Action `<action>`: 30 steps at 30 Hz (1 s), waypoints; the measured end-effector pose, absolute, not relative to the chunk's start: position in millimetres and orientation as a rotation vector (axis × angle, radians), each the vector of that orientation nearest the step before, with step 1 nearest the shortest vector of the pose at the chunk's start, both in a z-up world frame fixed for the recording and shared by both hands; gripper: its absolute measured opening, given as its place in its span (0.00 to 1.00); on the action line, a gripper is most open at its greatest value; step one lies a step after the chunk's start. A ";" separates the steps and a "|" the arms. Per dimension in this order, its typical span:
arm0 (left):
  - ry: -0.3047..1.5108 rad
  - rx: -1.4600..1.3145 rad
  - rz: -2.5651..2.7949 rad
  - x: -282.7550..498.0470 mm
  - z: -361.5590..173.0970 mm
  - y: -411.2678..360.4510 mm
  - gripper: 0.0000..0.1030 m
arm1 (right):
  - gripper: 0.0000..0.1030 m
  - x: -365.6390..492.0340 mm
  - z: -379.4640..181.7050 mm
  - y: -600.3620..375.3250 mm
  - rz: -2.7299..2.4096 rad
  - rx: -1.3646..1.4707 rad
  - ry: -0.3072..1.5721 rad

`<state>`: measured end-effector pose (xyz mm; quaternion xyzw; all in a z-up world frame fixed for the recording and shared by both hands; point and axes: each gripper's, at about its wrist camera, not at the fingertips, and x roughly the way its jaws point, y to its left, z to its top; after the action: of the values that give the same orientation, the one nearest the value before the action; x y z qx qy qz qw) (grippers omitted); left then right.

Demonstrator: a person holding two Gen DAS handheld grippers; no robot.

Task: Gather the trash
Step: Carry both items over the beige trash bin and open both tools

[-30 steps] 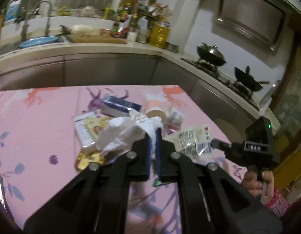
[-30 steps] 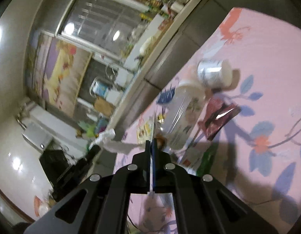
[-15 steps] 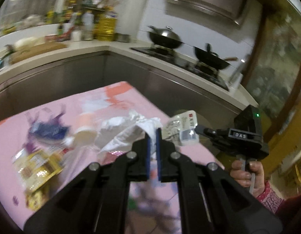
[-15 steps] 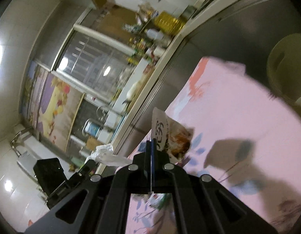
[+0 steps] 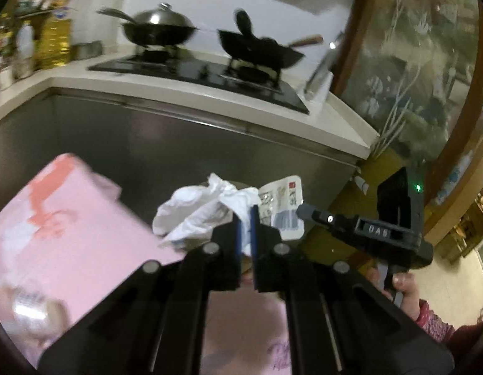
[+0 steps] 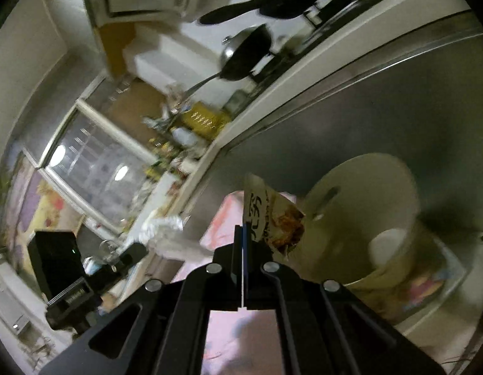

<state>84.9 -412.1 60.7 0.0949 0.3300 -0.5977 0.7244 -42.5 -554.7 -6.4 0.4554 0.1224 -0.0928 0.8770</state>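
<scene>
White tissue (image 5: 207, 209) past pink tablecloth (image 5: 69, 218) edge.

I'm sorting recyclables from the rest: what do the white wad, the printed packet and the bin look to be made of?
White wad in the left tongs: probably thin plastic film or tissue; soft, crumpled, matte folds.
Printed packet in the right tongs: likely glossy plastic wrapper; flat, printed, barcode visible.
Bin: apparently smooth cream plastic, with a moulded handle slot.
</scene>
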 end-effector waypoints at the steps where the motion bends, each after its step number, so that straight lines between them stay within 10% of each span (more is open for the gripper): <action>1: 0.743 0.221 -1.332 89.6 52.5 -429.4 0.05 | 0.00 -44.4 -12.2 -561.1 -0.216 0.947 0.261; 14: 0.943 0.338 -1.286 119.9 -42.4 -511.1 0.05 | 0.00 -36.4 -63.0 -585.9 -0.326 0.927 0.370; 18: 1.005 0.382 -1.233 122.7 -61.3 -514.2 0.28 | 0.00 -36.4 -84.8 -593.4 -0.295 1.064 0.381; 20: 1.007 0.376 -1.210 124.0 -63.6 -510.2 0.37 | 0.06 -34.4 -90.4 -593.9 -0.276 1.101 0.398; 24: 0.981 0.362 -1.167 125.5 -56.7 -499.8 0.60 | 0.62 -39.1 -84.5 -587.3 -0.303 1.086 0.375; 30: 0.876 0.271 -1.136 116.6 -16.0 -453.5 0.60 | 0.63 -53.2 -40.8 -563.7 -0.284 1.003 0.278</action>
<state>116.6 -453.5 -16.0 0.1237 0.4003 -0.5190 0.7450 -53.2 -563.7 -40.8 0.4776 0.1322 -0.1353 0.8579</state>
